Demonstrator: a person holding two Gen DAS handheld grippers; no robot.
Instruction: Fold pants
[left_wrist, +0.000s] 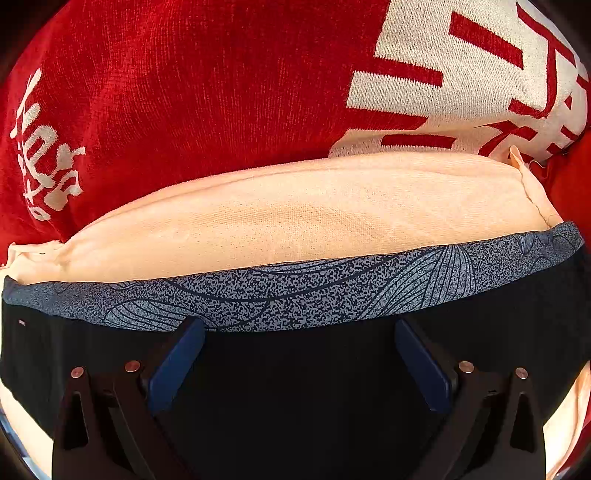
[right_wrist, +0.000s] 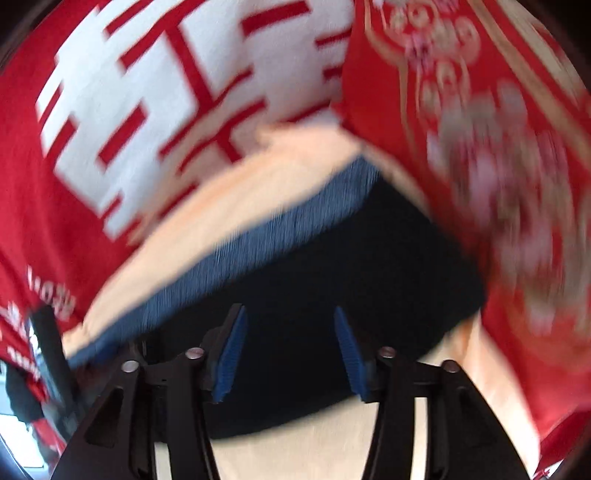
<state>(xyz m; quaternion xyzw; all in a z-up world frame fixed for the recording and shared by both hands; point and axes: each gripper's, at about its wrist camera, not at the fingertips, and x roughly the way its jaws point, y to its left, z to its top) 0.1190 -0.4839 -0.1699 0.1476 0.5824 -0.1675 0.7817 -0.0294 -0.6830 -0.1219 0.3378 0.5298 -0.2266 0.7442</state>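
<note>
Black pants lay folded flat on a peach cloth, w/ the grey patterned waistband running along the far edge of the pants. Beyond the pants, past a strip of peach cloth, lay a red blanket w/ big white lettering. In the right wrist view, right of the pants, sat a red cushion w/ gold and pink pattern; view blurred, detail unclear.

Left gripper pointed steeply down over the pants, just short of the waistband. Its blue fingers stood wide apart, nothing pinched between them; contact w/ the fabric below can't be told.

Right gripper hung over the pants too, near their right-hand corner. Its fingers stood part-open, approx half spread, no fabric gripped.
</note>
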